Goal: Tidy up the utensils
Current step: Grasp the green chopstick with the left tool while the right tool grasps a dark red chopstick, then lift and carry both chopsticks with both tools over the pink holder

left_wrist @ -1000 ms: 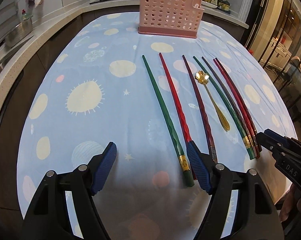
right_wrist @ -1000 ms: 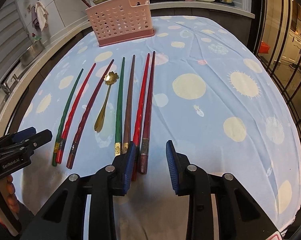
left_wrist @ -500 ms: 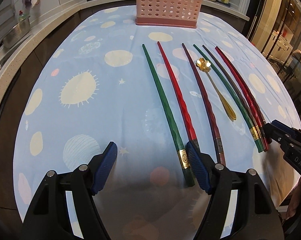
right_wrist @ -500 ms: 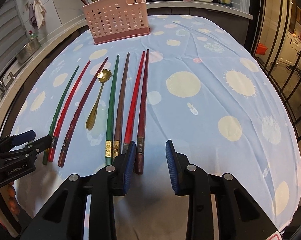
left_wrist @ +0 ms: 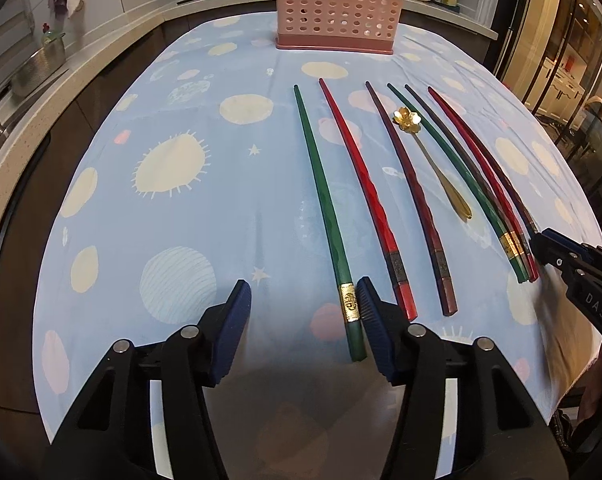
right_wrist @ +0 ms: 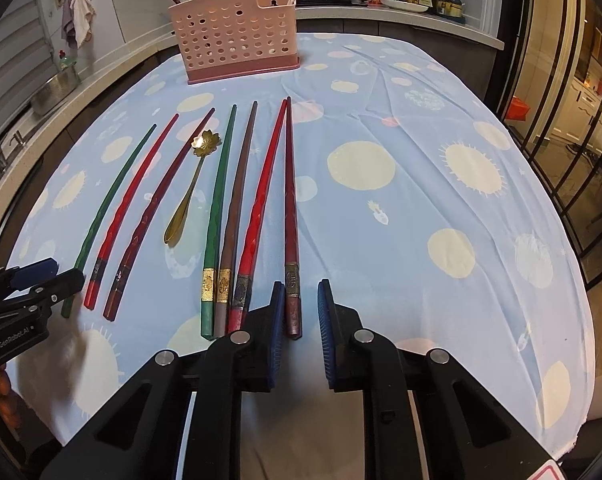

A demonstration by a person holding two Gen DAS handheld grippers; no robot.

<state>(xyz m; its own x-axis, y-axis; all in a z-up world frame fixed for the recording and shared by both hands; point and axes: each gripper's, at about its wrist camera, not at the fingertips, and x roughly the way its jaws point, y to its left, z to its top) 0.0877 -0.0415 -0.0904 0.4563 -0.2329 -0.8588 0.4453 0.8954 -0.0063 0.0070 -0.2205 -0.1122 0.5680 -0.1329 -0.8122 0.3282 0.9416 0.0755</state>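
On cloth-covered surface (right_wrist: 441,128): seven chopsticks, gold spoon (right_wrist: 193,184), pink basket (right_wrist: 237,36). Left gripper (left_wrist: 303,312) fingers closing, apart, beside green chopstick (left_wrist: 321,208); right gripper (right_wrist: 299,312) fingers closing, narrow gap around dark-red chopstick (right_wrist: 289,208).

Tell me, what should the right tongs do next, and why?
Probably finish closing. The right tongs have just been closing, the dark red chopstick lies between their pads, yet a gap shows beside one pad.
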